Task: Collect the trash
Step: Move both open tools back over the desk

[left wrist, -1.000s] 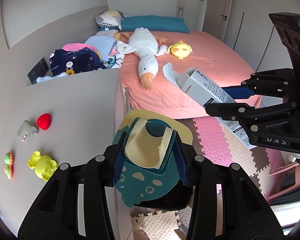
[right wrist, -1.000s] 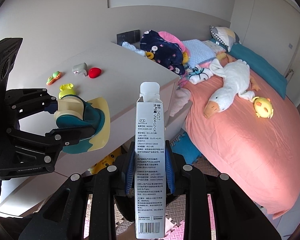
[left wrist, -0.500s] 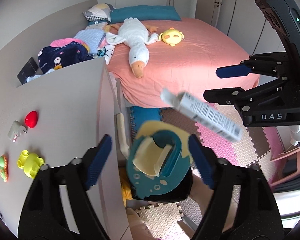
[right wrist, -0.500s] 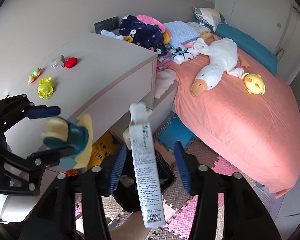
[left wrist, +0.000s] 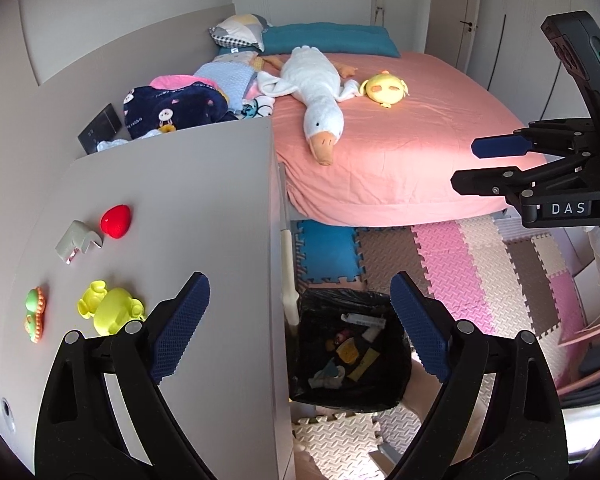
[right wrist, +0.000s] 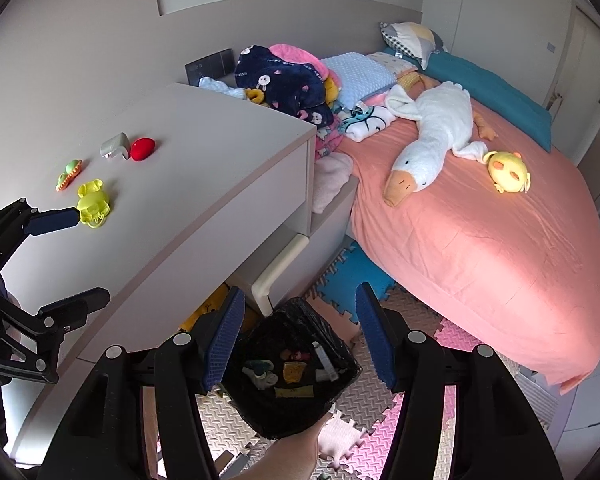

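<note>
A black-lined trash bin [left wrist: 312, 372] stands on the floor beside the grey cabinet [left wrist: 204, 208]; it also shows in the right wrist view [right wrist: 332, 340]. Several bits of trash lie inside it, among them a white box [left wrist: 363, 320] and a yellow scrap [left wrist: 347, 353]. My left gripper [left wrist: 300, 320] is open and empty above the bin. My right gripper [right wrist: 300, 336] is open and empty above the bin too. The right gripper also shows at the right of the left wrist view [left wrist: 488, 164], and the left gripper at the left of the right wrist view [right wrist: 72, 256].
On the cabinet top lie a red toy [left wrist: 116, 221], a grey piece [left wrist: 77, 241], a yellow toy [left wrist: 110, 312] and a green-orange toy [left wrist: 34, 314]. A pink bed [left wrist: 412, 152] holds a goose plush [left wrist: 318, 100] and a yellow plush [left wrist: 384, 90]. Foam mats [left wrist: 460, 264] cover the floor.
Both grippers opened. The teal and cream item fell from my left gripper and the white box from my right gripper; both dropped out of the air into the bin below.
</note>
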{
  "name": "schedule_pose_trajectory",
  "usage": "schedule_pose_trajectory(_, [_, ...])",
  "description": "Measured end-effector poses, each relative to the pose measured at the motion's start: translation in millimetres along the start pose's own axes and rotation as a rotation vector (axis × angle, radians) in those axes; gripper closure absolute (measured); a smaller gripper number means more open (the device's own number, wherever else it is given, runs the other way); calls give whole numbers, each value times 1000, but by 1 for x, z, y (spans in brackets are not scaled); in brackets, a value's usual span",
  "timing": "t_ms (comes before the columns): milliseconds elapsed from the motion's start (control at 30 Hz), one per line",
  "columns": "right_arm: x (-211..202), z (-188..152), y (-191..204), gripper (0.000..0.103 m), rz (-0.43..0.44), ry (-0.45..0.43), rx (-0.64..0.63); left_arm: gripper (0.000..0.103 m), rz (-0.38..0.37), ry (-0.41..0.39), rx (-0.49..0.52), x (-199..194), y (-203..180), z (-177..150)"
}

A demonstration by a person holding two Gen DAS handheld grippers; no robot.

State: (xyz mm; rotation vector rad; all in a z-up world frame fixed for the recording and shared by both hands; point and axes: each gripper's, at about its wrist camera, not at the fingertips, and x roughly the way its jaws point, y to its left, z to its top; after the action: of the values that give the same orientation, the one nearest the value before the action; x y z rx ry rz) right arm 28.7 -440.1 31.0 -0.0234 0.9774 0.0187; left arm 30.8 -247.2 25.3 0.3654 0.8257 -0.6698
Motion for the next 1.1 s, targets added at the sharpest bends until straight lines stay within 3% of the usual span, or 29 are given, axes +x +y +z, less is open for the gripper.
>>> schedule_pose_trajectory(267, [13,13,28,44,31,9,-36,14,23,-6,-45,-5,28,-12])
schedule_pose_trajectory(1100, [75,60,168,44,175,69,-206,14,159,21,-258,-31,162,-80])
